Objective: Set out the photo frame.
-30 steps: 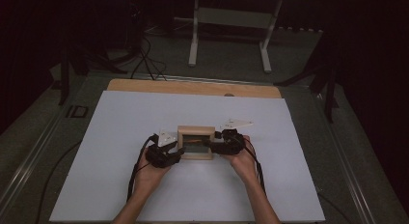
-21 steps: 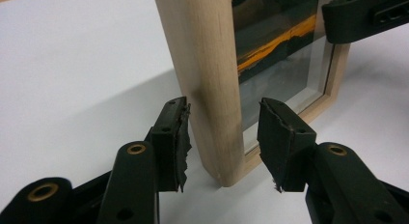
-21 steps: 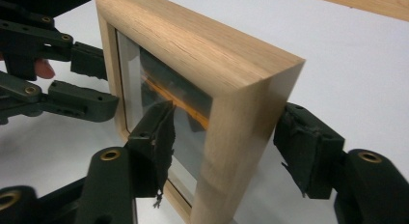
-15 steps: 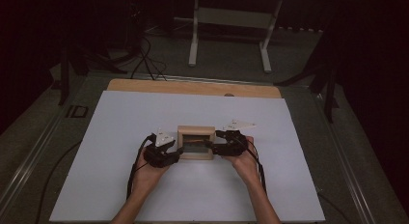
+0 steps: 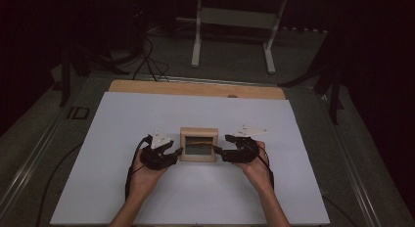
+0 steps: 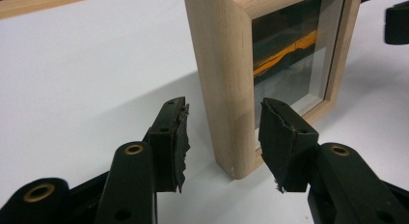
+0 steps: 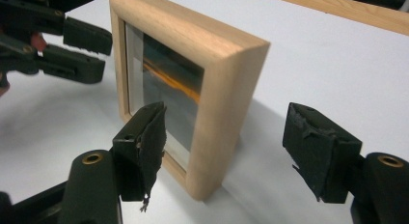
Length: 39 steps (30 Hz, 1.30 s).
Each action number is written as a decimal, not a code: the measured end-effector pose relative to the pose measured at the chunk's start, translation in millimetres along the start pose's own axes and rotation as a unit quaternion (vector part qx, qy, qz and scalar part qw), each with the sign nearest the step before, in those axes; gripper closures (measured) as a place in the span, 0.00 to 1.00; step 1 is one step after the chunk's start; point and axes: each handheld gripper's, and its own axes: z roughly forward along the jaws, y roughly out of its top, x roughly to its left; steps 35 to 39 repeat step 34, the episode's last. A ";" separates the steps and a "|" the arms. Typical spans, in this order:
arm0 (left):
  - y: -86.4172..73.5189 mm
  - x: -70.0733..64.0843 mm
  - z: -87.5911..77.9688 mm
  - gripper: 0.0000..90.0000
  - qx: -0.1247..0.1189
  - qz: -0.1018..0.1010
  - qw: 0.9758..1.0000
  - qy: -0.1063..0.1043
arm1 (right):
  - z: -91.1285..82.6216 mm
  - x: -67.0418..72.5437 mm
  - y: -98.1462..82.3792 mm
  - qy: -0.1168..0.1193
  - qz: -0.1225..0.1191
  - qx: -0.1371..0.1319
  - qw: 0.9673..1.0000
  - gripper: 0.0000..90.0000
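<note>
High view: a wooden picture frame [image 5: 198, 144] standing upright near the centre of the white table mat [image 5: 122, 119], glass toward the person, left gripper [image 5: 176, 151] at its nine o'clock edge and right gripper [image 5: 218, 151] at its three o'clock edge, a hand behind each. Left gripper view: jaws parted and straddling the frame's rounded corner post [image 6: 224, 84], one pad on the outer back side at nine o'clock with a clear gap, the other at three o'clock before the glass [image 6: 294, 55] and close to it, contact not certain; no squeeze visible, so open. Right gripper view: jaws just widened to their fullest, near pad [image 7: 147, 142] at nine o'clock in front of the glass, far pad well off at three o'clock behind the frame, nothing pressed; left gripper seen beyond at ten o'clock. Risks from here, as a judgement: frame resting on its narrow bottom edge with no firm grip on either side, so likely to tip onto its face or back at a nudge from a withdrawing pad; torn pad rubber dragging across the glass; uneven closing on one side only, twisting or sliding the frame over the smooth mat.
</note>
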 end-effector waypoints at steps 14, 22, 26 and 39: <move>-2.3 10.7 -13.3 0.59 -0.012 -0.005 1.000 0.001 | -24.9 -7.4 -22.3 -0.006 0.004 -0.003 1.000 0.37; -4.1 16.6 -21.0 0.59 -0.019 -0.008 1.000 -0.001 | -34.2 -14.8 -35.9 -0.019 0.010 0.000 1.000 0.37; -7.2 21.4 -26.1 0.58 -0.019 -0.012 1.000 0.002 | -39.6 -20.0 -40.6 -0.026 0.022 -0.004 0.999 0.37; -11.8 29.6 -34.8 0.58 -0.022 -0.015 1.000 0.008 | -49.4 -30.3 -44.1 -0.037 0.038 -0.017 0.998 0.37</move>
